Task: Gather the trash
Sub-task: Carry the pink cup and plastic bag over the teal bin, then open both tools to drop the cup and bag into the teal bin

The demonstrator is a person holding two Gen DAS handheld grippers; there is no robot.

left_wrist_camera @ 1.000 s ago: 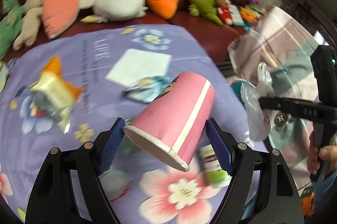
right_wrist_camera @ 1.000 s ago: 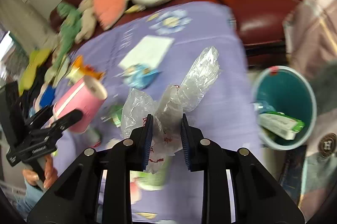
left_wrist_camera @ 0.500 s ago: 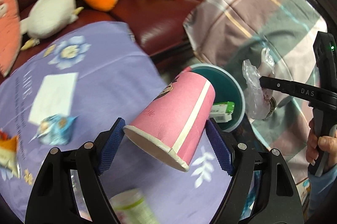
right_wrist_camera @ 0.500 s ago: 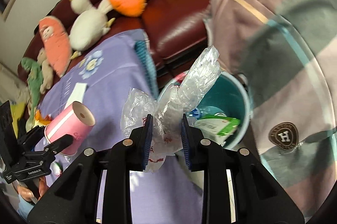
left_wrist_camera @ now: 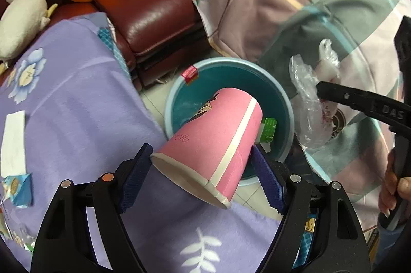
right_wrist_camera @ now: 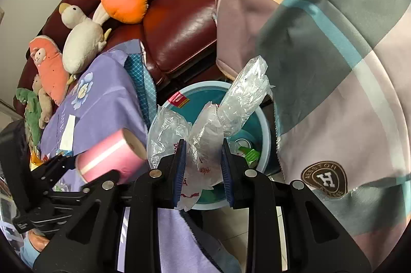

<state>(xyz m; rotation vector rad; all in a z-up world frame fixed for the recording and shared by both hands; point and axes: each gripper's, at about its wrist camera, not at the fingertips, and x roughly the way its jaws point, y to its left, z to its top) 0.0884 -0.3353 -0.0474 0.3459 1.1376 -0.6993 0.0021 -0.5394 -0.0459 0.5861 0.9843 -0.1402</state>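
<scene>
The left gripper (left_wrist_camera: 201,179) clamps a pink paper cup (left_wrist_camera: 214,142) at its mouth end, jaws wide; the cup's long axis tilts, base aimed down into the teal bin (left_wrist_camera: 289,103) beside the purple-clothed tabletop's edge (left_wrist_camera: 143,103). The right gripper (right_wrist_camera: 203,167), jaws narrow, pinches a crumpled clear plastic bag (right_wrist_camera: 231,103) over the bin.

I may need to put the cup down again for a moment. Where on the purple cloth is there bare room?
The purple cloth lies bare between the white paper at its left edge and the teal bin off its right edge. Near the left gripper, only the printed leaf lies under the pink cup. The lower left corner is crowded with wrappers.
</scene>
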